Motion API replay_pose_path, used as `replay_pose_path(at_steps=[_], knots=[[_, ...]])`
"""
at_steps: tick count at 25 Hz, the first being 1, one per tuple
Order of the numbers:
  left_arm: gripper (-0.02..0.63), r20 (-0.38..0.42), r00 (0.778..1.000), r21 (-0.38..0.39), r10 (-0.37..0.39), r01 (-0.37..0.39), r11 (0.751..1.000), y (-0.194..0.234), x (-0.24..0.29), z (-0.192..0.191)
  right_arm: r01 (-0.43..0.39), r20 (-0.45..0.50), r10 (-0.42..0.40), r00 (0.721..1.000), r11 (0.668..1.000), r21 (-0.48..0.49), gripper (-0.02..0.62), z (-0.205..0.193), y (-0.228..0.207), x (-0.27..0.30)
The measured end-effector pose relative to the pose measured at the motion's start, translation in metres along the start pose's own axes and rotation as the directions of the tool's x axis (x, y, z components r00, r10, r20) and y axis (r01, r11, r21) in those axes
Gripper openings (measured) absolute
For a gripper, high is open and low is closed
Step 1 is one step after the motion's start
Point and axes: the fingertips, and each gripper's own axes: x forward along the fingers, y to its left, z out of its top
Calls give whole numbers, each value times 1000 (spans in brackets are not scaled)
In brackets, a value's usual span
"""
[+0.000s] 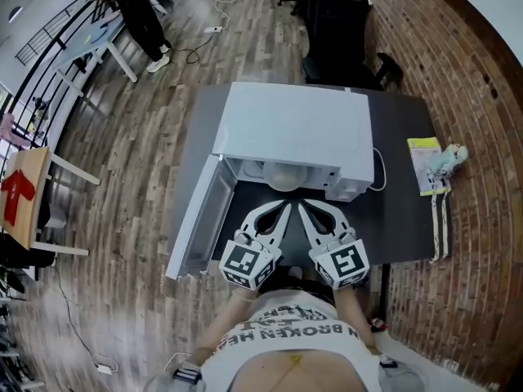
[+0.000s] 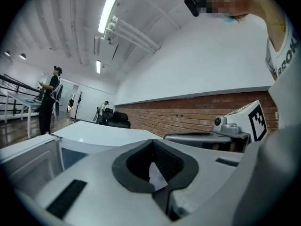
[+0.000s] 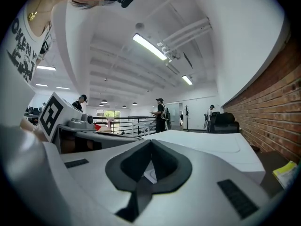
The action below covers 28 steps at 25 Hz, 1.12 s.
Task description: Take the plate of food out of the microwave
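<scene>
In the head view, I am holding my left gripper [image 1: 280, 209] and right gripper [image 1: 304, 209] side by side just in front of the open microwave [image 1: 294, 125], both with jaws pressed together and nothing between them. The plate of food [image 1: 286, 175] is sitting inside the cavity as a pale, rounded shape, not yet touched. I am judging that shut jaws could only shove it deeper or tip it, so they need to part first. The cavity mouth looks tight for two grippers, and the door [image 1: 200, 215] is hanging open close on my left, easy to bump. The box is smooth white with squared edges, on a dark matte table [image 1: 400, 178].

In the left gripper view, my jaws are meeting at the tips, their ribbed dark lining framing an eye-shaped hole. A pale scrap is showing through it, and I cannot tell what it is.

In the right gripper view, the jaws are likewise closed and empty.
</scene>
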Motion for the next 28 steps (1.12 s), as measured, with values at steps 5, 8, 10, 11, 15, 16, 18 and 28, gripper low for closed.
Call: replay_pose_path(at_steps=[5,8,10,11,15,16,18,28], knots=[[6,4,999,4,-33,33,999,26,17,6,34,1,-34,999,999,-14,8,4,-14,28],[6,-13,999,12,-42,42,999,42,19,4,41,-19,-41,999,999,-6,8,1,-12,45],[6,-10,999,-6,-51,51,999,53,19,4,36,-31,-36,999,999,-15,8,1,-8,57],[6,-7,998,-21,-57,57,998,58,19,3,36,-37,-37,999,999,-22,8,0,-7,62],[6,-26,996,-61,-83,82,995,75,27,-14,65,-69,-66,995,998,-15,8,-14,-12,78],[6,-33,995,-76,-90,87,993,80,29,-20,73,-82,-74,994,997,-12,8,-20,-12,82],[6,-50,993,-102,-107,101,990,89,31,-33,94,-112,-96,989,995,-15,8,-33,-12,89],[6,-144,980,-200,-135,105,974,105,45,-83,163,-227,-155,961,987,13,8,-83,-24,103]])
